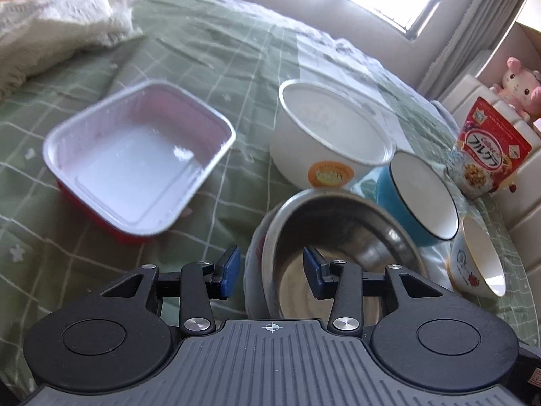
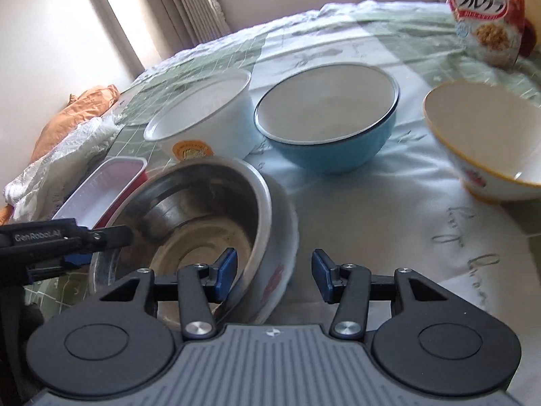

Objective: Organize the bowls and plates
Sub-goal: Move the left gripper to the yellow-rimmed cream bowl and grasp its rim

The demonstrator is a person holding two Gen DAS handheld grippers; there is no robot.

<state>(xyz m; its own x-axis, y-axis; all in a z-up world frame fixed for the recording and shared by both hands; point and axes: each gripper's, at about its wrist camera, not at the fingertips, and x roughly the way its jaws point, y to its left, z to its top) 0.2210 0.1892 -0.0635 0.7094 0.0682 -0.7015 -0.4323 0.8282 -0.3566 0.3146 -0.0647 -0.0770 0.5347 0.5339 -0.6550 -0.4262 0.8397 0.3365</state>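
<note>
Both claws straddle the steel bowl's [image 1: 338, 247] rim, unclamped.
Left claw [image 1: 272, 272] and right claw [image 2: 274, 275] half-open; bed [image 1: 203, 50] holds red tray [image 1: 138, 159], white bowl [image 1: 331, 135], blue bowl [image 2: 328, 125], Calbee bag [image 1: 487, 149].

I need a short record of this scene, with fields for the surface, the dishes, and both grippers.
surface: green checked cloth
nested pair: steel bowl tilted inside a printed bowl
other bowls: white tub, blue bowl, yellow-rimmed bowl
tray: red foil tray, empty
left gripper: open, straddling the nested rims
right gripper: open, astride the same rims
background: cereal bag
</note>
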